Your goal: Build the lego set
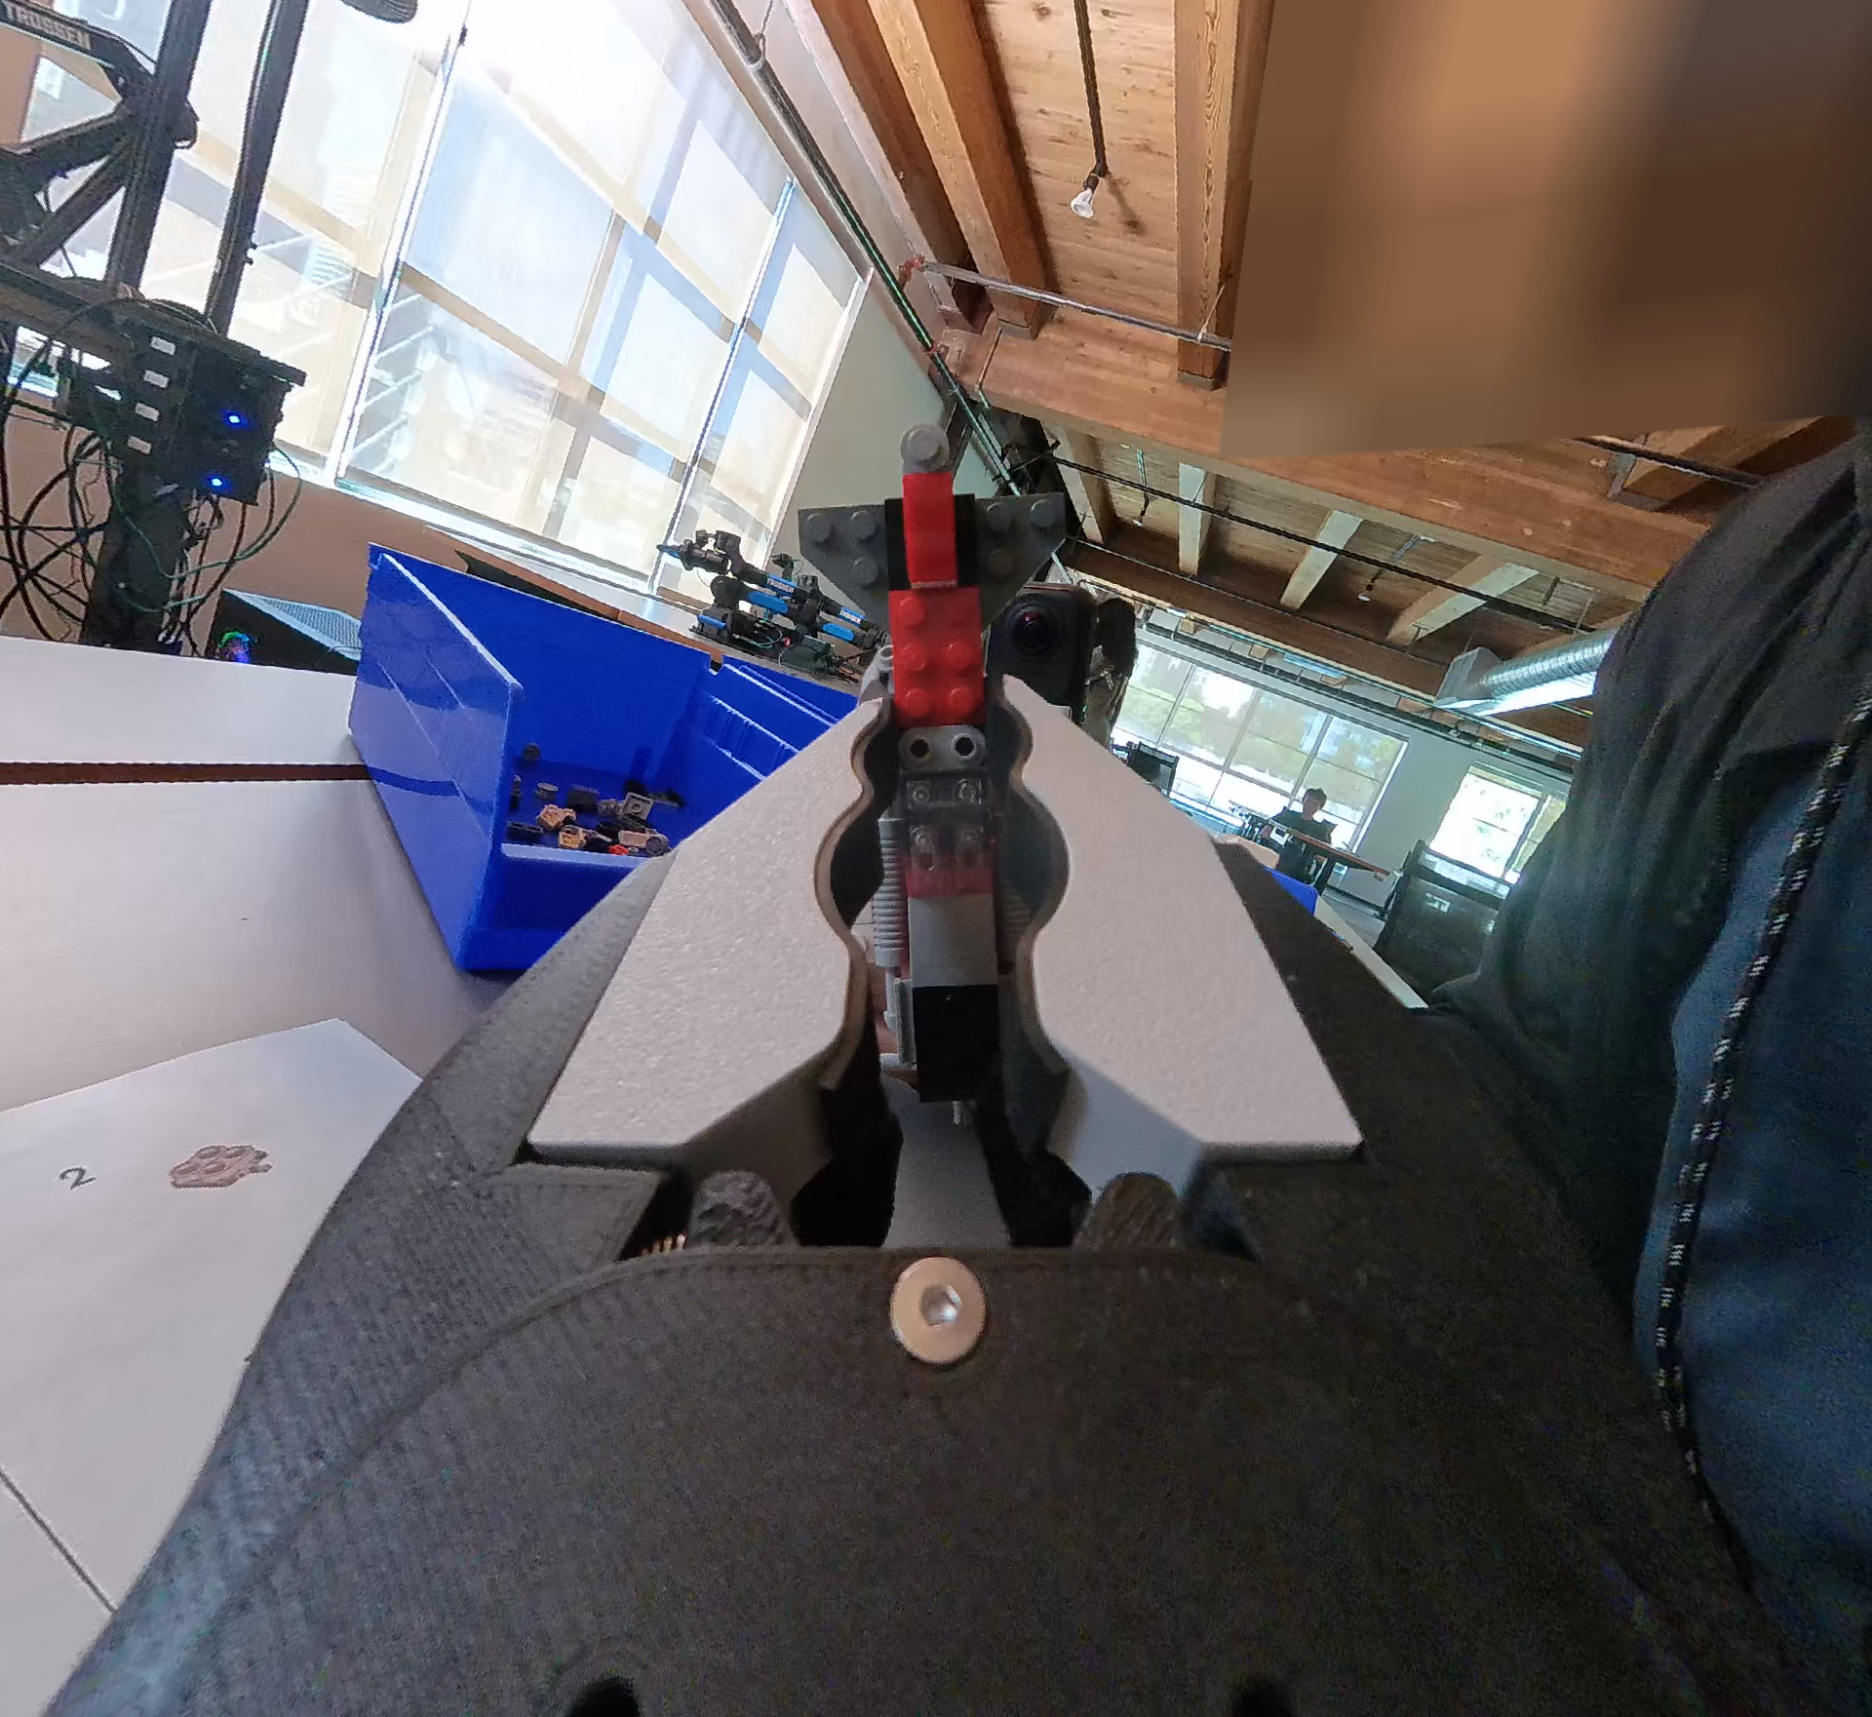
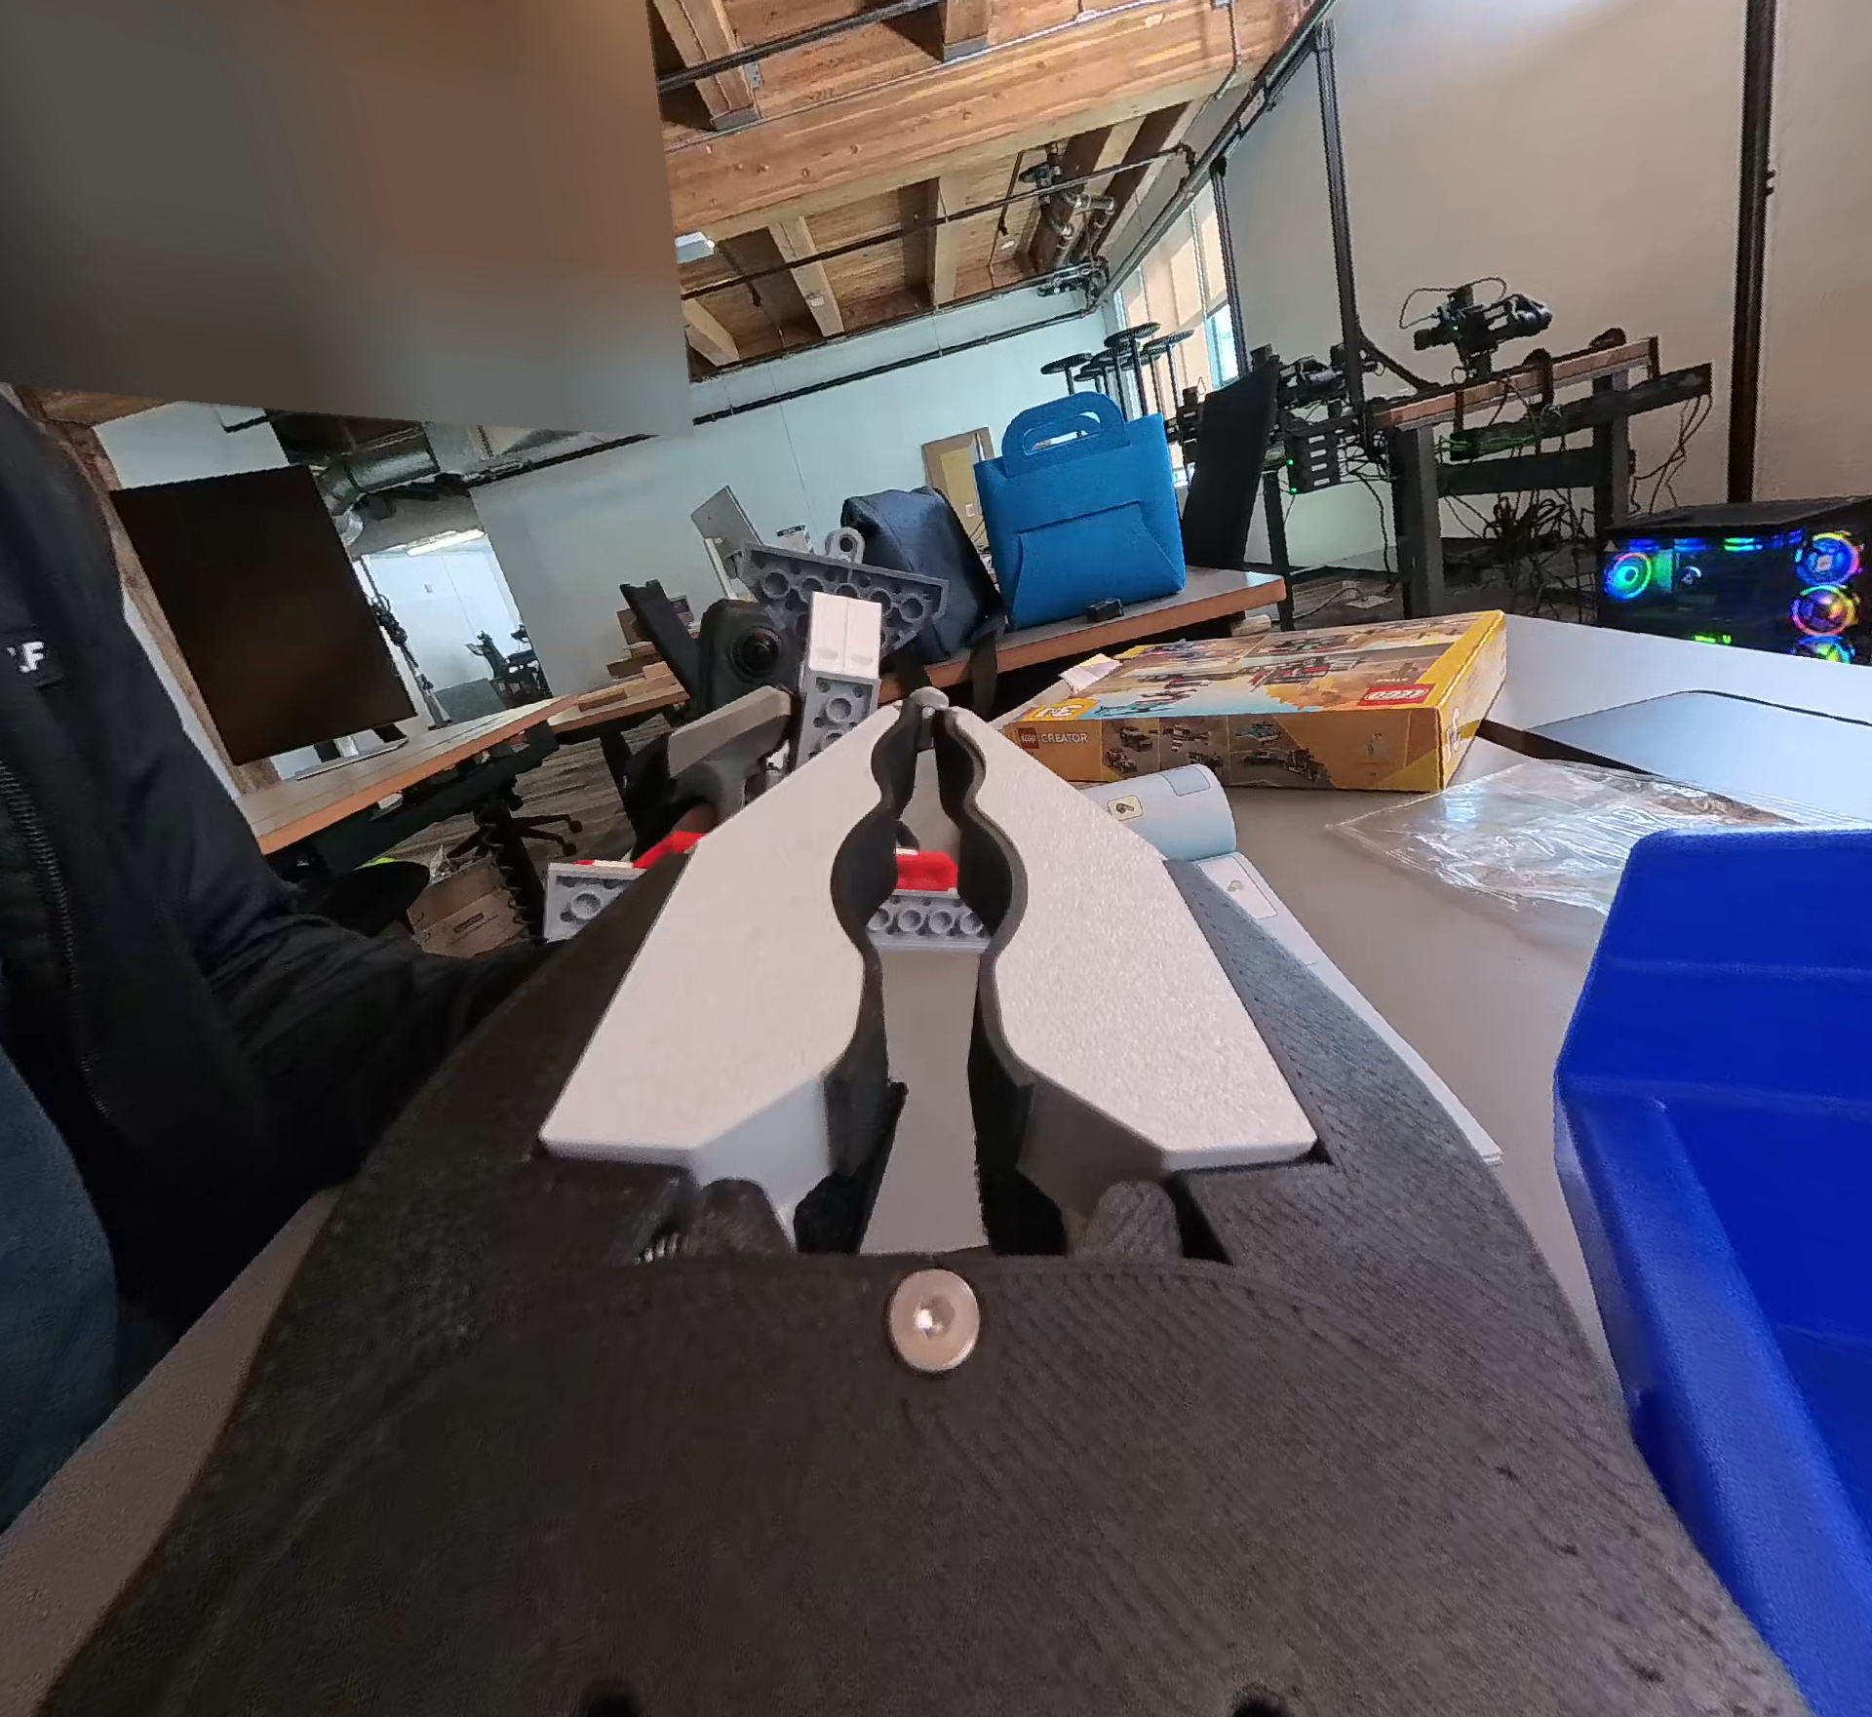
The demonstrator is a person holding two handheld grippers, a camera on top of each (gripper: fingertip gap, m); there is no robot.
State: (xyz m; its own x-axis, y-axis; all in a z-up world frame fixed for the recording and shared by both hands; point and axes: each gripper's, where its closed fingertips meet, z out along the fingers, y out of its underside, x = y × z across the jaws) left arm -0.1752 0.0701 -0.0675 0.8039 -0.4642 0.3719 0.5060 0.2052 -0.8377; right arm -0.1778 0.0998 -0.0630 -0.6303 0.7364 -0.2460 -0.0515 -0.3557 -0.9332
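In the left wrist view my left gripper [image 1: 937, 706] is shut on a slim lego model [image 1: 937, 645] of red, grey and black bricks. The model stands up past the fingertips, with dark grey wing plates [image 1: 861, 534] near its top. In the right wrist view my right gripper [image 2: 927, 721] is shut on a small grey piece [image 2: 928, 702] at its tips. The left gripper [image 2: 745, 731] and the model [image 2: 841, 655] show just to its left, close by but apart. A grey and red sub-assembly [image 2: 927, 909] shows through the gap between the right fingers.
A blue bin [image 1: 436, 736] holding several loose pieces [image 1: 593, 823] stands on the white table; it also shows at the right of the right wrist view [image 2: 1722, 1111]. A yellow lego box [image 2: 1266, 716], a clear plastic bag [image 2: 1519, 838] and instruction sheets [image 1: 152, 1263] lie around. A person's dark sleeve [image 2: 203, 909] is close. Left and right tips are no more than a few centimetres apart.
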